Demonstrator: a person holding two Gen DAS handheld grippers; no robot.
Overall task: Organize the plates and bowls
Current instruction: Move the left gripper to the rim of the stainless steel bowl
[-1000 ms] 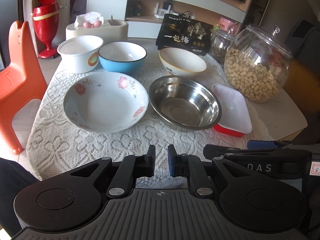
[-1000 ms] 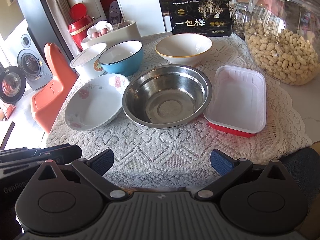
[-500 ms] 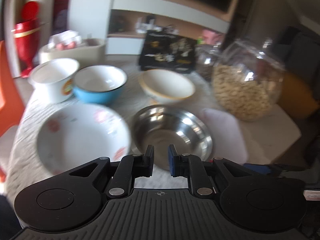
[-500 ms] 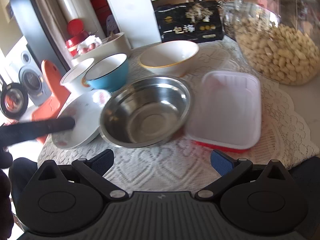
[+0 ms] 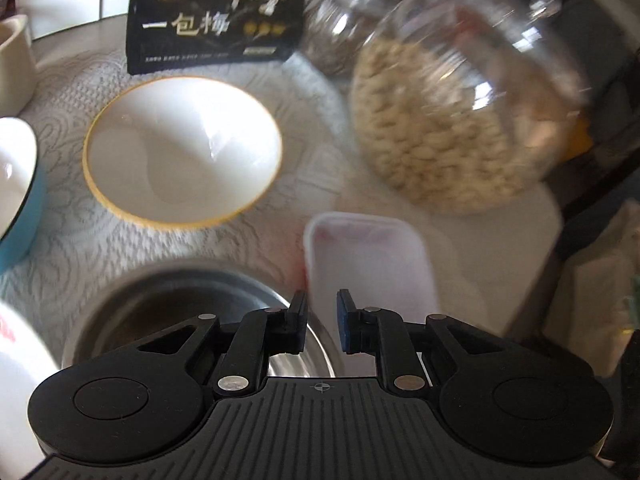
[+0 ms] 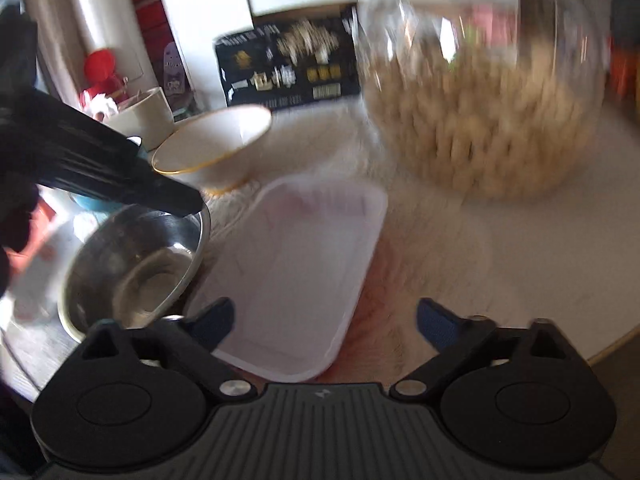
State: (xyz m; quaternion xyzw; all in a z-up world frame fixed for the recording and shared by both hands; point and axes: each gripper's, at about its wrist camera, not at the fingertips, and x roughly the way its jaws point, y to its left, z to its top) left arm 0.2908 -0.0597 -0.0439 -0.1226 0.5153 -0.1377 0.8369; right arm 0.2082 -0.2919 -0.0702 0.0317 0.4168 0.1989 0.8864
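Observation:
In the left wrist view my left gripper (image 5: 322, 320) is shut with only a narrow slit and nothing pinched, hovering over the right rim of the steel bowl (image 5: 168, 292), beside the white tray (image 5: 368, 260) with a red underside. A gold-rimmed white bowl (image 5: 180, 148) sits beyond, a blue bowl (image 5: 20, 200) at the left edge, and a floral plate (image 5: 16, 380) at bottom left. In the right wrist view my right gripper (image 6: 324, 320) has wide jaws that are closing, with the tray's (image 6: 304, 272) near end between them, untouched. The left gripper (image 6: 188, 204) hangs over the steel bowl (image 6: 132, 272).
A big glass jar of peanuts (image 5: 460, 120) stands right behind the tray, close to the table's right edge. A black printed box (image 5: 212, 20) and a smaller jar (image 5: 336, 40) stand at the back. A cream container (image 5: 12, 60) is at the far left. Lace cloth covers the table.
Both grippers have moved forward and down over the table. The left one swung right, from in front of the floral plate to the steel bowl's right rim. The right jaws have narrowed a little.

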